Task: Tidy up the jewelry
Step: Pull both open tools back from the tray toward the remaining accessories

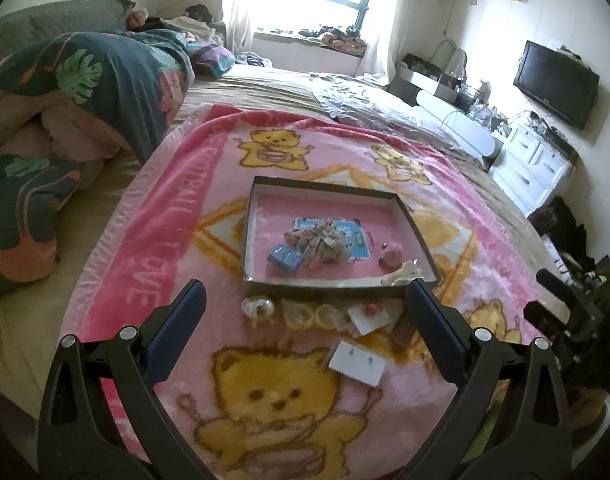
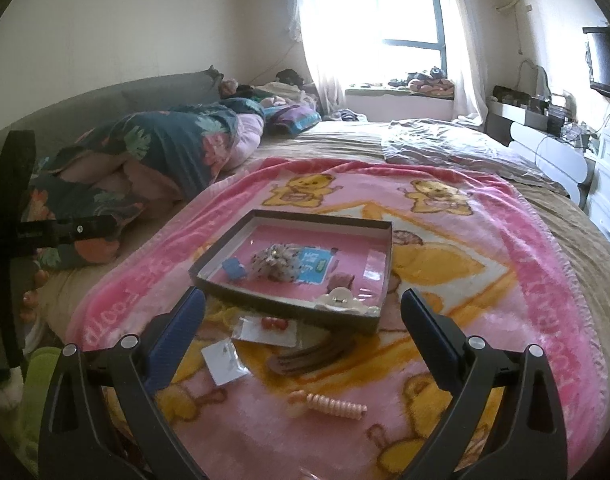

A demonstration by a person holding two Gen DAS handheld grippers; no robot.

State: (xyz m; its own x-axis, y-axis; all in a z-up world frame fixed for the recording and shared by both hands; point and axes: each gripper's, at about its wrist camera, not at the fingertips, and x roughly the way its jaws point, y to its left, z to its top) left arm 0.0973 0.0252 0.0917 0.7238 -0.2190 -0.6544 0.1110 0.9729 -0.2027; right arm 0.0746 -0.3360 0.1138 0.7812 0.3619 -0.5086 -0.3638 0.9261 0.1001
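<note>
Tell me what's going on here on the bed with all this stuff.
Someone is sorting jewelry and hair accessories on a pink bear blanket, holding a pair of tongs in each hand. Both the left tongs and right tongs are open and empty, hovering short of a shallow box. The box already holds a blue packet, a beaded piece and a white claw clip. Outside lie earring cards, a brown comb and a peach coil tie.

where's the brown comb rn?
Right wrist view: the brown comb lies on the pink blanket just in front of the tray, right of the earring card, beyond the spiral hair tie.
</note>
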